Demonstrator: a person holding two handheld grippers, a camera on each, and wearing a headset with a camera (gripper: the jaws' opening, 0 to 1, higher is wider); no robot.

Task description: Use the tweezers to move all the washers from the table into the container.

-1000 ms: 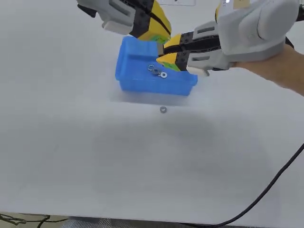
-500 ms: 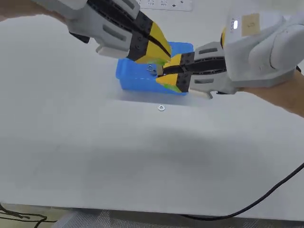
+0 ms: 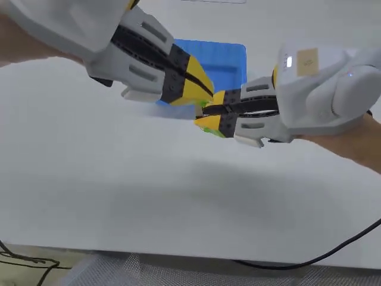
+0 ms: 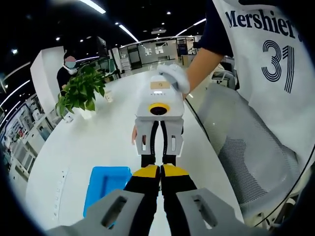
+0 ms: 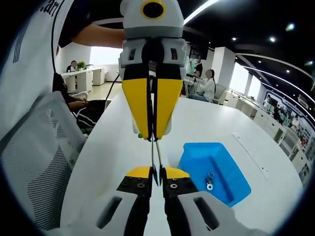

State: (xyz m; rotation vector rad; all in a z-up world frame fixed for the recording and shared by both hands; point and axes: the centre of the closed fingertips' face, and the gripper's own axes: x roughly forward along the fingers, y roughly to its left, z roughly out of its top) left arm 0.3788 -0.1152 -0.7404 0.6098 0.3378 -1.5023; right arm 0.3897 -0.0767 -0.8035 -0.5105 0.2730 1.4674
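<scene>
1. Head view: find left gripper [image 3: 201, 106] entering from upper left and right gripper [image 3: 205, 117] from the right, tips meeting at frame centre above the white table [image 3: 178, 196].
2. Right gripper view: see thin metal tweezers [image 5: 155, 155] running up the centre, lower end pinched between right gripper's closed yellow tips at bottom, upper part clamped between left gripper's closed jaws at top.
3. Left gripper view: note own yellow tips pressed together at bottom centre, right gripper facing just above.
4. Locate blue container [image 5: 211, 169] at lower right of right gripper view, two washers [image 5: 209, 187] lying inside.
</scene>
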